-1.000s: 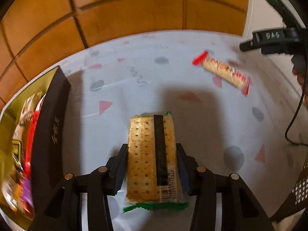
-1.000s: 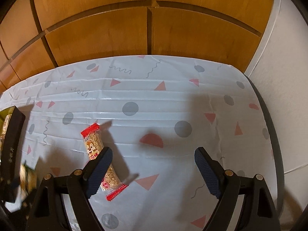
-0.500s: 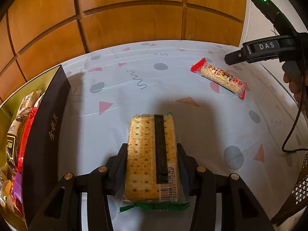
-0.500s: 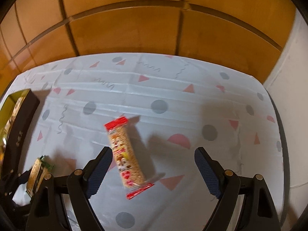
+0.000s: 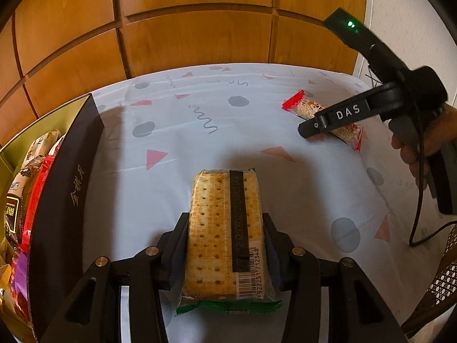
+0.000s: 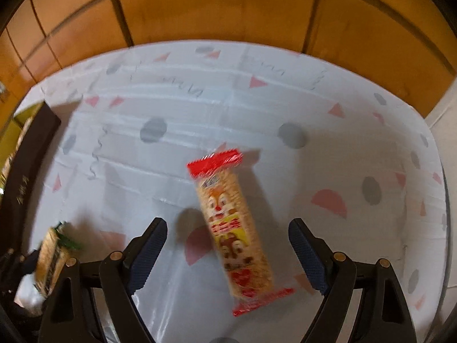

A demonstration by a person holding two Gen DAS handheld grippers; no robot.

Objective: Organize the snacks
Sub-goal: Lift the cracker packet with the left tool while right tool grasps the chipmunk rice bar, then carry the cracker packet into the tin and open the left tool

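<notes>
Since a second ago: right tool point(image 6: 227, 253) has travelled left and down until it straddles the long red-ended, clear-wrapped grain bar with cartoon print point(image 6: 232, 228); its jaws have just been closing, bar between them, pads not yet touching the wrapper. Left tool point(image 5: 225, 253) unchanged in place.

Left tool: clamped on the sides of the rectangular clear-wrapped pack of pale perforated crackers with green end seal and barcode point(image 5: 225, 234), held just beside the dark, gold-lined snack box point(image 5: 62, 200) at the counter's left edge.

Bar location: flat on the white, creased plastic counter cover with grey dots and pink triangles point(image 5: 177, 131), right half, well apart from the box; lies slightly skewed to the jaw line.

Step in hand, judged: grasp of the bar. Best done by squaring the wrist to the bar's long sides, pinching mid-length on the firm body rather than the crimped red seals, and closing gently, since the contents look brittle.

Materials: glossy crinkled film wrappers; rigid card box, already holding assorted packets; ribbed dark-blue pads point(image 6: 148, 253); wood-panelled wall point(image 5: 200, 28) behind.
</notes>
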